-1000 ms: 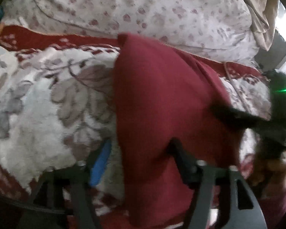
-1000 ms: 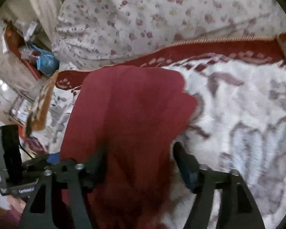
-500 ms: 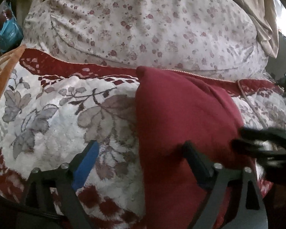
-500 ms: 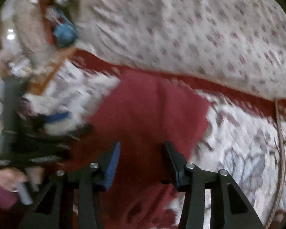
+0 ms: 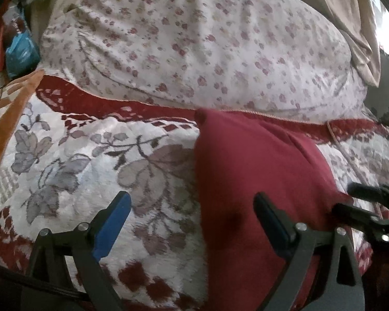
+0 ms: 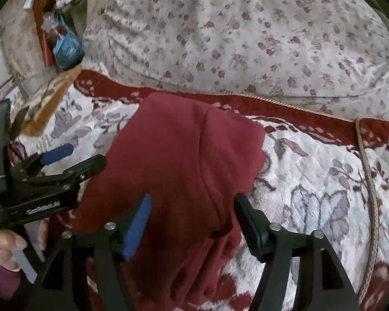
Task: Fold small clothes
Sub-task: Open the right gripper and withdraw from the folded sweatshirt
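Note:
A dark red garment lies folded lengthwise on a white and red floral blanket. It also shows in the right wrist view. My left gripper is open and empty, its jaws straddling the garment's left edge just above it. My right gripper is open and empty over the garment's near right part. The left gripper shows in the right wrist view at the garment's left side, and the right gripper shows at the right edge of the left wrist view.
A large floral pillow lies behind the garment. A tan cord runs down the blanket to the right. A blue bag and clutter sit far left. An orange cloth edge lies at the left.
Both grippers let go of the garment and pulled back and up. The garment now lies flat on the blanket with both grippers open above it.

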Demonstrator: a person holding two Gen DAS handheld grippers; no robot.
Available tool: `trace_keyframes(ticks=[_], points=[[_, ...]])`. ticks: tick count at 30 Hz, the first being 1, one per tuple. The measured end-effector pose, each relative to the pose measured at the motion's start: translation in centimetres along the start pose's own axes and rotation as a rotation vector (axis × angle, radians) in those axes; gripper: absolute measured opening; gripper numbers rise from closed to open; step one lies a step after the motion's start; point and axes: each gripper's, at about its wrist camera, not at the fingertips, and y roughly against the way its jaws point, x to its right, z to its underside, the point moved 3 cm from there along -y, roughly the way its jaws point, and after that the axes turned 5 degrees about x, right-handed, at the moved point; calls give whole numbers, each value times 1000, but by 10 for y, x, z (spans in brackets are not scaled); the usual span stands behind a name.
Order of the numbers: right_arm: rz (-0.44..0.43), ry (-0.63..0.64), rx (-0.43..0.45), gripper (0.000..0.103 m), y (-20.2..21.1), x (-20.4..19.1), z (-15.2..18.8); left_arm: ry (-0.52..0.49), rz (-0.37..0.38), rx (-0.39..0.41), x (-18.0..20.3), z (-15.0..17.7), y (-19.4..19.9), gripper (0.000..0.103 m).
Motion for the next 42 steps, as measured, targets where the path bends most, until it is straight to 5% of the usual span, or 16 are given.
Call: trace_keyframes(ticks=[9, 42], points=[[55, -94, 35, 86, 18, 3, 5, -34, -66, 50, -4, -3, 12, 95], [120, -137, 0, 93, 7, 4, 14, -55, -105, 74, -4, -6, 22, 96]])
